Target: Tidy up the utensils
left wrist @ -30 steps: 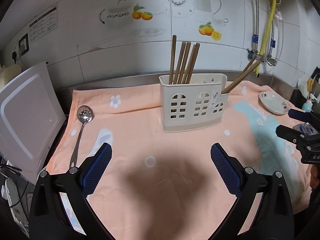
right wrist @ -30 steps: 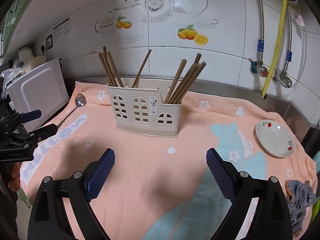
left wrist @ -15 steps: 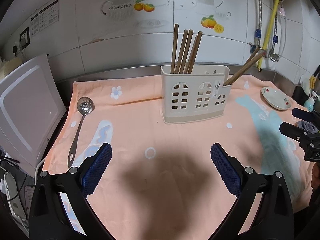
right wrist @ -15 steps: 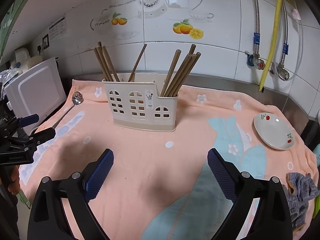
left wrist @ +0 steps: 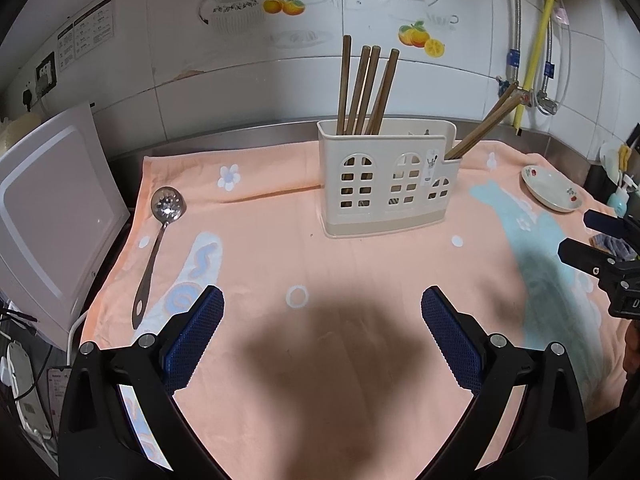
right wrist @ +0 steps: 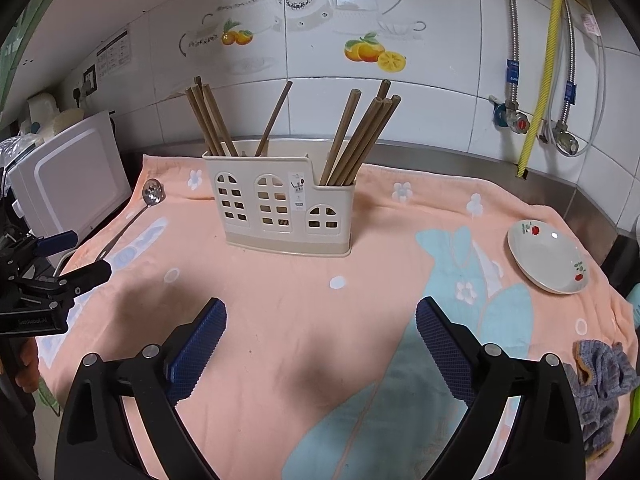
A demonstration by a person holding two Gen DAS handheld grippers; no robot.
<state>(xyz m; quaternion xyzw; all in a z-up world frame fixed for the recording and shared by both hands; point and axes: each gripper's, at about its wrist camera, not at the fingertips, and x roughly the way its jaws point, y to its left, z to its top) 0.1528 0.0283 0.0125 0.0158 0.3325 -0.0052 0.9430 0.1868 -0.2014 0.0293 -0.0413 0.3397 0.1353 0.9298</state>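
A cream utensil holder stands on the peach towel near the back wall, with several wooden chopsticks upright in its compartments. A steel slotted spoon lies flat on the towel's left edge, bowl toward the wall. My left gripper is open and empty above the towel's near middle; it also shows in the right wrist view. My right gripper is open and empty above the towel to the right; it also shows in the left wrist view.
A white appliance stands off the towel's left edge. A small white plate sits at the right. A grey rag lies at the near right corner. Pipes and valves run down the back wall.
Both grippers have pulled back and risen slightly, so the holder looks a little farther away. Nothing on the towel moved; both grippers stay open.
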